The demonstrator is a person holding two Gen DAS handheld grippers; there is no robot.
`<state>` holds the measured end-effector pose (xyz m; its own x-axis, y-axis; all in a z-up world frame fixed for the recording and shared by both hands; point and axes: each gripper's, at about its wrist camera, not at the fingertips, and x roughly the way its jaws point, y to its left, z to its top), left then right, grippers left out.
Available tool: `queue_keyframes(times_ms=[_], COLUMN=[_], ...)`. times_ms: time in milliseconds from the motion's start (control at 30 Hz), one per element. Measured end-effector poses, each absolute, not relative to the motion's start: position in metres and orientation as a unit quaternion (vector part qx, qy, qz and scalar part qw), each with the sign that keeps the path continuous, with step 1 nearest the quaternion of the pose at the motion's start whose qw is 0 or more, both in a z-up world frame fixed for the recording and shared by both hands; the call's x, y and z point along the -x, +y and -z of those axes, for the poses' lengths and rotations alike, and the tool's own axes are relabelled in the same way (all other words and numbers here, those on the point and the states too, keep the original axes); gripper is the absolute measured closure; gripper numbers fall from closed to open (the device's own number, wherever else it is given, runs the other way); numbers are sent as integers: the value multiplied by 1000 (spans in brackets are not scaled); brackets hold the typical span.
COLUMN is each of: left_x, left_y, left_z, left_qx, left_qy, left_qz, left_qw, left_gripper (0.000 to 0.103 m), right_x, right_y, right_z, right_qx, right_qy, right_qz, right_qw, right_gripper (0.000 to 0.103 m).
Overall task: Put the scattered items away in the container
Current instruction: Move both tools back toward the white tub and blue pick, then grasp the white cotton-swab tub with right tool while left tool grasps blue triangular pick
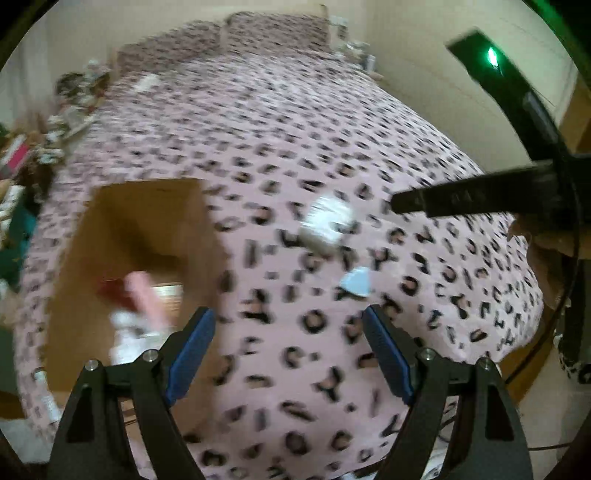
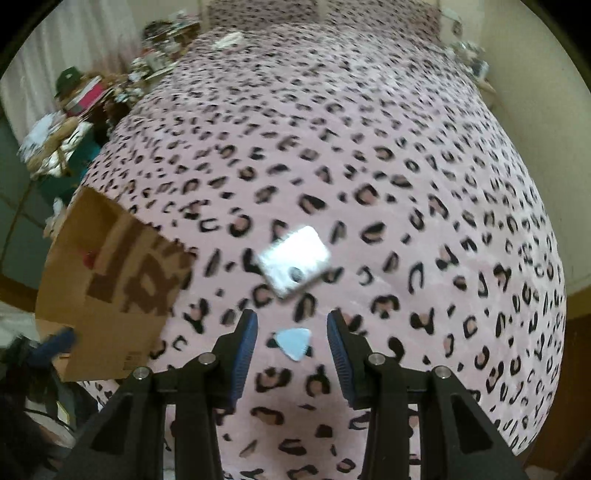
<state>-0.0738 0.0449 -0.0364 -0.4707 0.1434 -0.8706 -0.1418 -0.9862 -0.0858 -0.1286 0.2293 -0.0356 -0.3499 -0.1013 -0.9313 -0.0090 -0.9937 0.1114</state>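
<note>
An open cardboard box [image 1: 122, 236] stands on the pink leopard-print blanket [image 1: 295, 147], with red, pink and white items blurred inside it. My left gripper [image 1: 288, 317] hangs open and empty just right of the box. A white flat rectangular item [image 2: 295, 258] and a small light-blue triangular piece [image 2: 293, 343] lie on the blanket. My right gripper [image 2: 292, 317] is over the blue piece, which shows in the gap between the fingers, clear of both pads. The same white item [image 1: 325, 221] and blue piece [image 1: 356, 282] show in the left wrist view, with a right finger [image 1: 443, 199] reaching in from the right.
The box [image 2: 110, 288] sits at the bed's left edge. Cluttered belongings [image 2: 74, 110] pile up beside the bed on the left. A pale wall [image 1: 424, 74] runs along the right. Patterned pillows [image 1: 258, 29] and a white object [image 2: 229, 40] lie at the far end.
</note>
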Motion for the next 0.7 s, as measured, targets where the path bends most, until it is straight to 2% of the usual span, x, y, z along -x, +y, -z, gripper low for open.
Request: queue_keyframes(times_ms=[333,600,667,700], left_x=[141,163,167,168], left_y=[113,128,127,127], left_z=[151,194,202,206], left_qx=[560,556,556,558], left_qy=[-46,-54,-67,-73], left_qz=[-818,-820,-818,-816], left_qw=[128,123,127,131], left_gripper=[20,22,31,40], right_x=[133,162,170,175], right_y=[290,303,299,297], right_z=[65,93,97,100], right_qx=[-583,-600,-603,-606], right_qy=[-88,-102,-105,-107], right_qz=[808,793,790,788], right_qw=[6,10,17,21], right_gripper=[63,63,63,63])
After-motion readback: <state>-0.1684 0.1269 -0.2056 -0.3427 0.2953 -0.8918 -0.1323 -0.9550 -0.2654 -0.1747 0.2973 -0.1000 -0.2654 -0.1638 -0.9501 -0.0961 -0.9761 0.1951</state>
